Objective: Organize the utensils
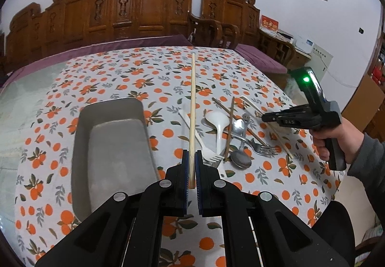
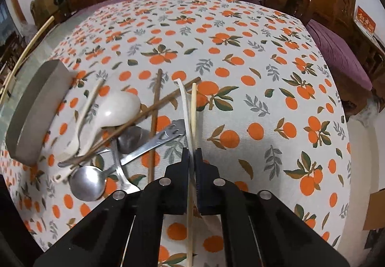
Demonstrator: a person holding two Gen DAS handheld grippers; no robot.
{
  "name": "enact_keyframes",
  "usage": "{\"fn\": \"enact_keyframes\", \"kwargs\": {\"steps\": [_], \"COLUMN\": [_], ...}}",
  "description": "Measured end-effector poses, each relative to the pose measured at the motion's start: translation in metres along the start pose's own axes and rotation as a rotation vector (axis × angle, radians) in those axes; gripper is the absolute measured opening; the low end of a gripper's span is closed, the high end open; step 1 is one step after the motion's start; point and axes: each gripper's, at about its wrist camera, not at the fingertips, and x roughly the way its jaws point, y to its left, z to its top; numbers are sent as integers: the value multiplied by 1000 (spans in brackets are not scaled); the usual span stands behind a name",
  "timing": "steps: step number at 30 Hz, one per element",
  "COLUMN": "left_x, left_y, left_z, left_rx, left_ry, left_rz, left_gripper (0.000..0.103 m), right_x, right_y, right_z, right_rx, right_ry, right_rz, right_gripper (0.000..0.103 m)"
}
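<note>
My left gripper (image 1: 192, 161) is shut on a light wooden chopstick (image 1: 192, 103) that points away over the table, beside the grey tray (image 1: 83, 137). My right gripper (image 2: 191, 158) is shut on a white utensil handle (image 2: 184, 100), with a pale chopstick (image 2: 194, 108) running alongside it between the fingers; whether it is gripped too I cannot tell. The right gripper also shows in the left wrist view (image 1: 264, 118), above the utensil pile. The pile holds a white ladle (image 2: 120, 108), brown chopsticks (image 2: 154, 108), metal spoons (image 2: 86, 182), a white fork (image 1: 207, 151) and a metal fork (image 1: 263, 149).
The table has an orange-print cloth (image 2: 264, 74). The grey tray (image 2: 36, 108) lies left of the pile. Carved wooden chairs (image 1: 149, 7) and a purple cushion (image 1: 259, 57) stand behind the table. My hand (image 1: 334, 137) holds the right gripper's handle.
</note>
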Motion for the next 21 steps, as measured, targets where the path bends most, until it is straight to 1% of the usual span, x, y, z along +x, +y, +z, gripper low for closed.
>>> {"fn": "enact_keyframes", "kwargs": {"steps": [3,7,11,15,18,21], "left_x": [-2,-3,-2,0,-1,-2], "left_y": [3,4,3,1,0,0], "left_z": [1,0,0,0,-1,-1], "left_rx": [-6,-6,2,6,7,6], "left_ry": [-4,-6,-4,-2,-5,-8], "left_rz": [4,5,4,0,-1,-1], "left_gripper": [4,4,4,4,4,4], "right_x": [-1,9,11,16,15,7], "right_y": [-2,-6,-11,-13,-13,-15], "right_z": [-1,-6,-8,-7,-6,-3], "right_rx": [42,77,113,113,101,108], "right_ry": [0,22,17,33,28,-1], "right_rz": [12,12,28,17,14,13], "right_gripper": [6,6,7,6,5,4]}}
